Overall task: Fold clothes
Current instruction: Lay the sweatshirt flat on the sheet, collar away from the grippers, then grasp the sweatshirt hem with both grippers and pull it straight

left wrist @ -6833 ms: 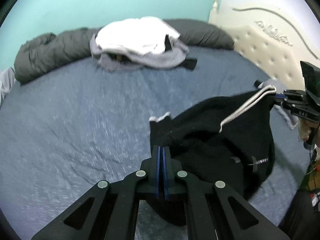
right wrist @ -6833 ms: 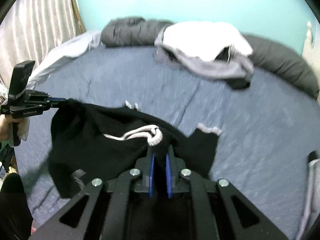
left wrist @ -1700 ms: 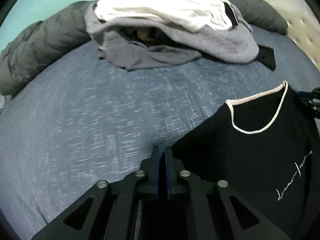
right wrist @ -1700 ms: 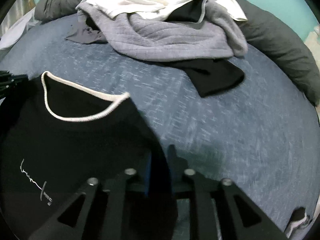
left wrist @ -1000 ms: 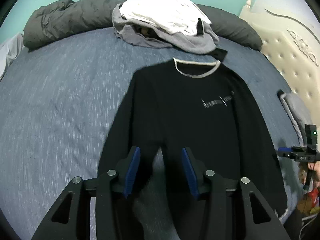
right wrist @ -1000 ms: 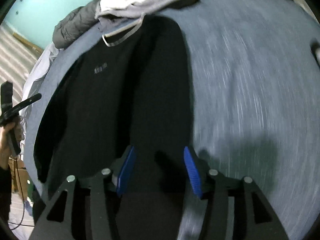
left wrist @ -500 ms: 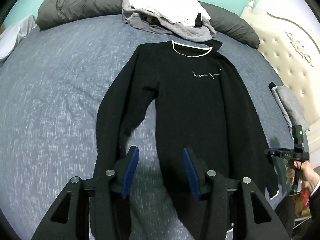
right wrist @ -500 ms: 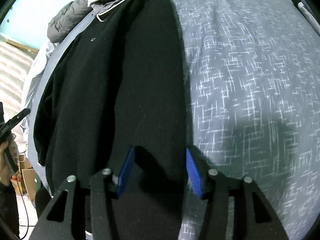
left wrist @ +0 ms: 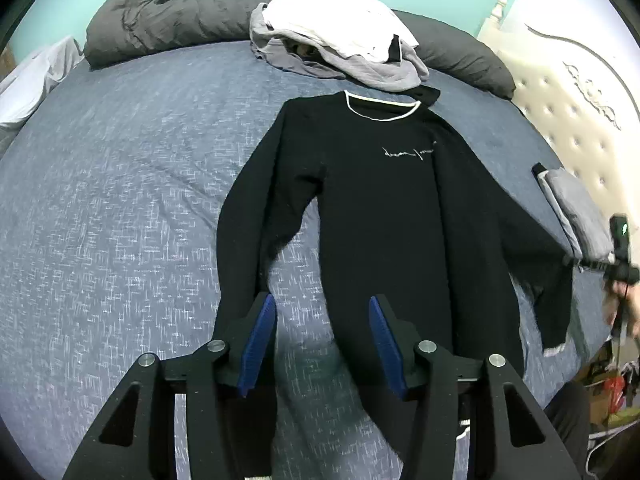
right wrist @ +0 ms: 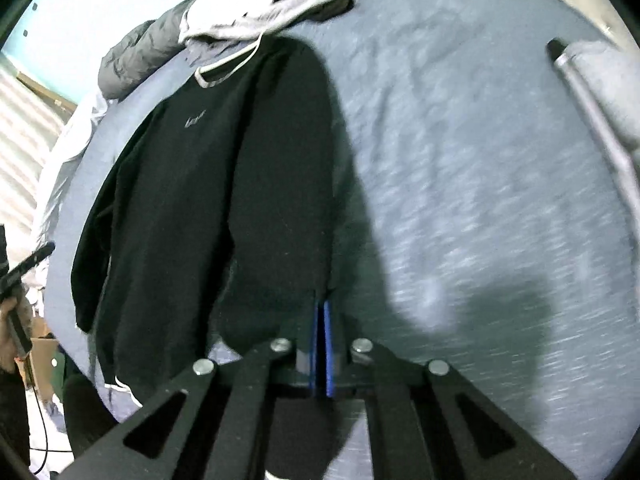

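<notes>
A black long-sleeved sweater point(left wrist: 384, 208) with a white-trimmed collar lies face up and flat on the blue bed point(left wrist: 100, 200). My left gripper point(left wrist: 320, 312) hovers open over the gap between the sweater's left sleeve and its body, near the hem, holding nothing. My right gripper point(right wrist: 322, 344) is shut on the sweater's right sleeve point(right wrist: 288, 200), near the cuff. In the left wrist view that sleeve point(left wrist: 532, 248) rises off the bed toward the right gripper point(left wrist: 580, 260) at the frame's right edge. The left gripper point(right wrist: 24, 268) shows at the far left of the right wrist view.
A pile of white and grey clothes point(left wrist: 340, 44) lies just beyond the collar, against a rolled dark grey duvet point(left wrist: 160, 16). A folded grey garment point(left wrist: 576, 212) sits at the bed's right edge by the tufted headboard point(left wrist: 572, 112). Bare sheet spreads left of the sweater.
After spreading the sweater flat and opening, my right gripper has shut on the right sleeve and raised it off the bed. The left gripper stays open near the hem.
</notes>
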Available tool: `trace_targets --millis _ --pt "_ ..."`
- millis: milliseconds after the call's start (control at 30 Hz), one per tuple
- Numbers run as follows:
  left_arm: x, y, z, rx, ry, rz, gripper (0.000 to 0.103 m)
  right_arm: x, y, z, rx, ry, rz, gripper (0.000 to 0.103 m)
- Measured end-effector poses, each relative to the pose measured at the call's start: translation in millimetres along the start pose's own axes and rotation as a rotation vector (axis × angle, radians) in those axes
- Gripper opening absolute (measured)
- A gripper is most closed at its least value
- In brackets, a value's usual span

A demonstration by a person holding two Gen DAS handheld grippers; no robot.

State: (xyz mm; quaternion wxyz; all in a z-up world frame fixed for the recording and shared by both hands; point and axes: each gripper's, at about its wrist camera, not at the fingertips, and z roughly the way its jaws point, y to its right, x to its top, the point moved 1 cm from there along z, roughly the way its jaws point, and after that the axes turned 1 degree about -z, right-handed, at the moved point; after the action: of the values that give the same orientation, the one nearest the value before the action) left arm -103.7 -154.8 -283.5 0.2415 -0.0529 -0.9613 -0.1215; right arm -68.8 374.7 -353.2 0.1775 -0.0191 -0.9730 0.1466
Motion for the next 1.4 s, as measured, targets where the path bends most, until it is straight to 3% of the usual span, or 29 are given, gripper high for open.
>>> trace_targets --millis 167,333,400,467,500,567,600,633,700,867,1133,1400 --pt "-4 -1 -2 0.0 -0.005 -0.009 0.054 27 24 -34 -0.127 0.035 -0.018 0.002" --pt "-7 0 0 0.003 -0.015 -0.013 0.054 46 58 -65 -0.331 0.073 -0.031 0.002" --pt "-9 1 1 0.003 -0.018 -0.012 0.054 55 66 -73 -0.449 0.113 -0.009 0.002" --pt "-10 2 1 0.002 -0.02 -0.011 0.054 59 72 -86 -0.563 0.176 0.044 0.009" --pt "-10 3 1 0.002 -0.022 -0.01 0.054 58 70 -92 -0.561 0.206 0.067 0.009" --pt "-12 4 2 -0.001 -0.025 -0.009 0.054 53 61 -96 -0.436 0.234 0.086 0.013" --pt "-13 5 3 -0.003 -0.03 -0.009 0.054 50 55 -93 -0.359 0.224 0.087 0.02" --pt "-14 6 4 -0.005 -0.035 -0.008 0.055 44 46 -86 -0.289 0.195 0.079 0.029" --pt "-17 9 7 -0.011 -0.045 -0.005 0.055 30 27 -66 -0.156 0.115 0.054 0.036" --pt "-34 22 20 -0.038 -0.104 0.014 0.055 -18 -38 -5 0.072 -0.101 -0.003 0.042" --pt "-77 39 45 -0.088 -0.213 0.019 0.055 -84 -135 62 0.198 -0.318 -0.112 0.051" --pt "-116 49 59 -0.14 -0.286 -0.002 0.055 -114 -140 84 0.21 -0.358 -0.034 0.052"
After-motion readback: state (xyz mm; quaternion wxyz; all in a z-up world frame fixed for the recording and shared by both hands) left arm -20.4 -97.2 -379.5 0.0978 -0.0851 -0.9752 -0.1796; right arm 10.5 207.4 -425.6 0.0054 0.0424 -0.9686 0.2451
